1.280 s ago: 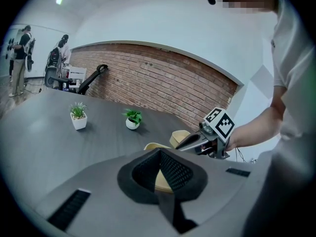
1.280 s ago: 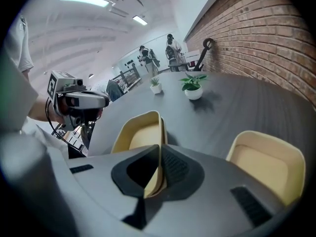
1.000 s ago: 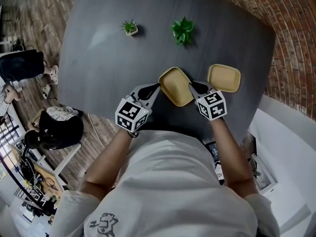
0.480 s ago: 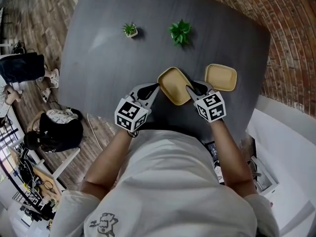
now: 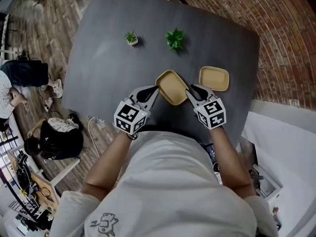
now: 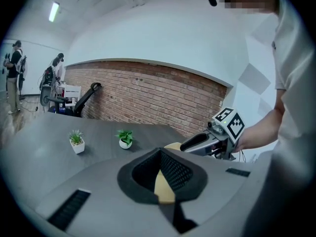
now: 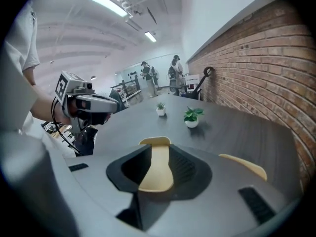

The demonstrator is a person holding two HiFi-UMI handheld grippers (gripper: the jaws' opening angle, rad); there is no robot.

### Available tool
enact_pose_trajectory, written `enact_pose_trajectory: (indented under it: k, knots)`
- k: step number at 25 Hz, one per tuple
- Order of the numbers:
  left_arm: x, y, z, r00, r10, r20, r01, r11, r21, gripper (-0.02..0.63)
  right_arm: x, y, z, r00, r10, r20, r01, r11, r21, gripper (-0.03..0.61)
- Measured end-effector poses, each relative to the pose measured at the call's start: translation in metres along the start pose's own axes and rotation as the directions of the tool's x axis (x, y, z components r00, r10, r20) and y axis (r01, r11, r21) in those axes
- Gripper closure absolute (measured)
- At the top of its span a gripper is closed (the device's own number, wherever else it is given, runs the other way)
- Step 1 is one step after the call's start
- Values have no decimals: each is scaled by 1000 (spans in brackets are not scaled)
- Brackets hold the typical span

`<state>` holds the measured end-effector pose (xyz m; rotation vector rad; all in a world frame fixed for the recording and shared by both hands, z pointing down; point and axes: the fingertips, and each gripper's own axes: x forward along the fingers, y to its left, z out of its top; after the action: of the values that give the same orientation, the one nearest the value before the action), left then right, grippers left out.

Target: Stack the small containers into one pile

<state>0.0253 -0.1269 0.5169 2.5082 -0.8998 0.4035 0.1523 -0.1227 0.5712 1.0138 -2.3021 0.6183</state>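
Observation:
A yellow shallow container sits on the dark grey table between my two grippers. My left gripper is shut on its left rim, and the yellow edge shows pinched between the jaws. At its right rim is my right gripper, whose jaws are opening. The rim lies between them with room on both sides. A second yellow container lies by itself to the right, also seen in the right gripper view.
Two small potted plants stand at the table's far side. A brick wall runs along the right. The table's near edge is just below the grippers. A dark bag lies on the wooden floor at the left.
The head view has shifted a little, so everything sits slightly lower and further left. Both grippers stay at the middle container's rims, and neither container has moved on the table.

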Motion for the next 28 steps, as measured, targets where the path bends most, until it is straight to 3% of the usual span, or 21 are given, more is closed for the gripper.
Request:
enact_pose_trajectory:
  k: [9, 21, 28]
  knots:
    - [-22, -37, 31, 997, -6, 81, 0, 998, 65, 603, -65, 19, 18, 988, -60, 141, 61, 998, -3, 465]
    - [-47, -63, 42, 995, -27, 100, 15, 993, 116, 603, -106, 34, 13, 975, -103, 195, 97, 994, 42, 465]
    - [-55, -69, 51, 990, -100, 98, 83, 983, 166, 603, -119, 42, 4, 966, -170, 195, 153, 983, 99, 465]
